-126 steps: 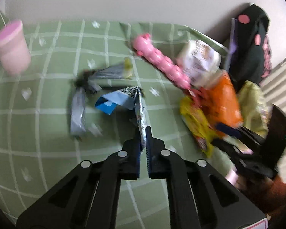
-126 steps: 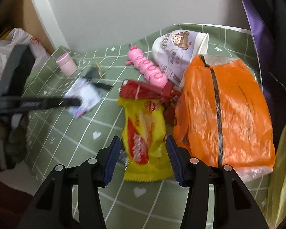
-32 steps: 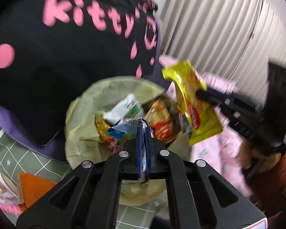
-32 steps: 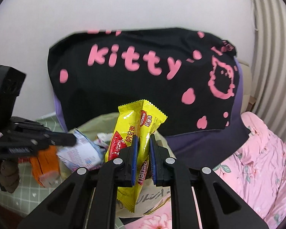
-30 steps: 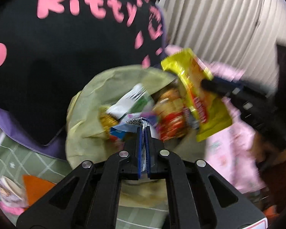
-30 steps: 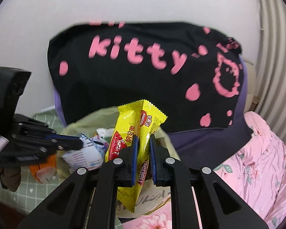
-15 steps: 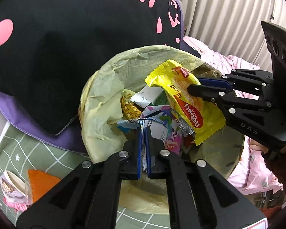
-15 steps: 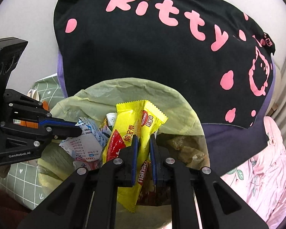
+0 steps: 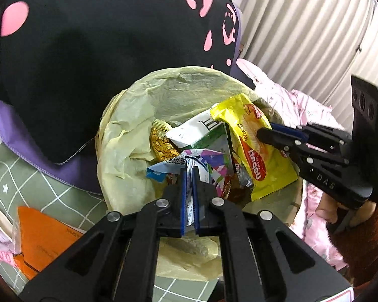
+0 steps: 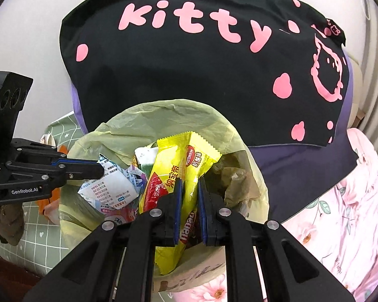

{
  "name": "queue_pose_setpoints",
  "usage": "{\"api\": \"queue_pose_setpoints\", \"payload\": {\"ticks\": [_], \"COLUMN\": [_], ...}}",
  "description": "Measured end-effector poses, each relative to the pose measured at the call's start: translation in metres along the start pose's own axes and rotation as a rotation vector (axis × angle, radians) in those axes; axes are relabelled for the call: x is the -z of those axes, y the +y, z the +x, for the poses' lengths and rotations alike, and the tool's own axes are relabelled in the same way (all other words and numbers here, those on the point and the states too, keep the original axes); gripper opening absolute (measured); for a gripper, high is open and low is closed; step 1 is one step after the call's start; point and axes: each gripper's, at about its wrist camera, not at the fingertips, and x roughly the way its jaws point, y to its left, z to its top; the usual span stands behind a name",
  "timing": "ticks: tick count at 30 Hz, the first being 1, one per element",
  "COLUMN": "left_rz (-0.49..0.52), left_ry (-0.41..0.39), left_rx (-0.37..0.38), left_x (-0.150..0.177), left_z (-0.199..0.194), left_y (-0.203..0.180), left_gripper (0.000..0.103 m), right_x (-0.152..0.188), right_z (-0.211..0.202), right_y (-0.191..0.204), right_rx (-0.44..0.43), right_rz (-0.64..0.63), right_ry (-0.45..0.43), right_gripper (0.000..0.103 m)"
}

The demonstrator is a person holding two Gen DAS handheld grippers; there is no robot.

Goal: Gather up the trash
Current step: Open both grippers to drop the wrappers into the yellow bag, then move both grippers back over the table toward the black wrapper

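A bin lined with a pale green bag (image 9: 128, 130) stands below both grippers and holds several wrappers. My left gripper (image 9: 188, 173) is shut on a white and blue wrapper (image 9: 161, 170), held over the bin mouth; the wrapper also shows in the right wrist view (image 10: 111, 188). My right gripper (image 10: 189, 183) is shut on a yellow snack packet (image 10: 179, 161), which hangs into the bin (image 10: 163, 118). In the left wrist view the yellow packet (image 9: 254, 146) sits at the bin's right side, with the right gripper (image 9: 264, 133) on it.
A black cloth with pink "kitty" lettering (image 10: 201, 50) hangs right behind the bin. A green checked tablecloth (image 9: 50, 188) with an orange bag (image 9: 42, 236) lies at the lower left. Pink floral fabric (image 10: 352, 214) lies to the right, white blinds (image 9: 302, 25) behind.
Both grippers have come from the table to the bin and dropped lower over its mouth. The right jaws now look slightly wider around the yellow packet. Both wrappers are still held.
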Motion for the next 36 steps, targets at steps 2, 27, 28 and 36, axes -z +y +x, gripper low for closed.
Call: {"api": "queue_pose_setpoints", "payload": {"ticks": [2, 27, 28, 36], "left_rz": [-0.024, -0.238, -0.26, -0.446], "left_ry": [-0.009, -0.27, -0.267, -0.256], "left_rx": [0.016, -0.326, -0.343, -0.528], "left_x": [0.0, 0.085, 0.093, 0.17], "left_z": [-0.003, -0.128, -0.13, -0.167], "left_y": [0.004, 0.112, 0.122, 0.199], "left_gripper": [0.004, 0.041, 0.041, 0.041], "right_x": [-0.001, -0.013, -0.015, -0.017], "right_z": [-0.002, -0.038, -0.039, -0.027], "right_y": [0.001, 0.053, 0.059, 0.125], "right_rx": [-0.001, -0.006, -0.025, -0.153], "right_rz": [0.005, 0.017, 0.009, -0.094], "right_ry": [-0.008, -0.173, -0.18, -0.13], "right_gripper": [0.012, 0.038, 0.038, 0.042]}}
